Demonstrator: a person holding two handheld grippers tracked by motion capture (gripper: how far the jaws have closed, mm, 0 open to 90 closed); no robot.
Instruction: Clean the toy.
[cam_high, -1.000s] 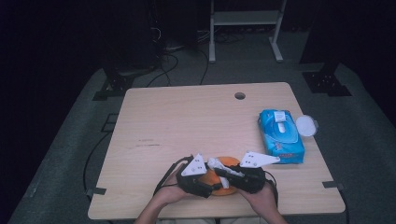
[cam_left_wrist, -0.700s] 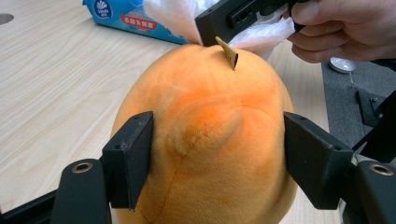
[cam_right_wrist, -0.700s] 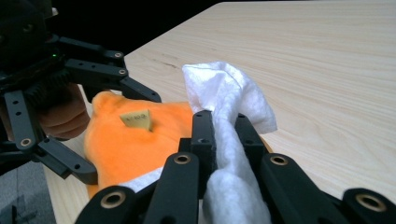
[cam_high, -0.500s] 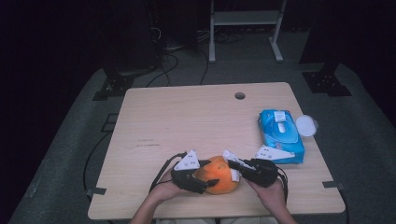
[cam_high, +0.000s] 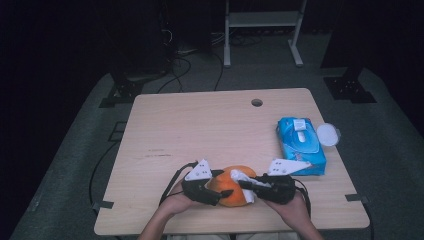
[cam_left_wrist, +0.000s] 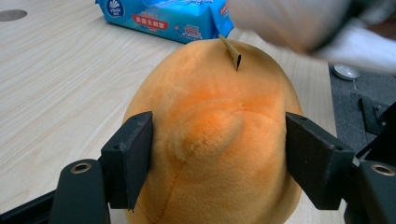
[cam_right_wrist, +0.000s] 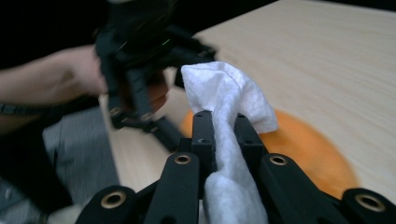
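On the wooden bench (cam_high: 200, 130), near its front edge, sits the orange plush toy (cam_high: 231, 186), rounded and lying between the two hands. The left tongs (cam_left_wrist: 218, 154) are clamped on the plush toy's flanks, steadying it with the brown stem tag (cam_left_wrist: 231, 52) pointing away. From the toy's right, the right tongs (cam_right_wrist: 223, 122) come in clamped on a white wipe (cam_right_wrist: 233, 100), hovering just above the orange surface. So the wipe's next touch is, I judge, down and leftward onto the toy's top. The blue wipes pack (cam_high: 301, 145) lies well apart to the right.
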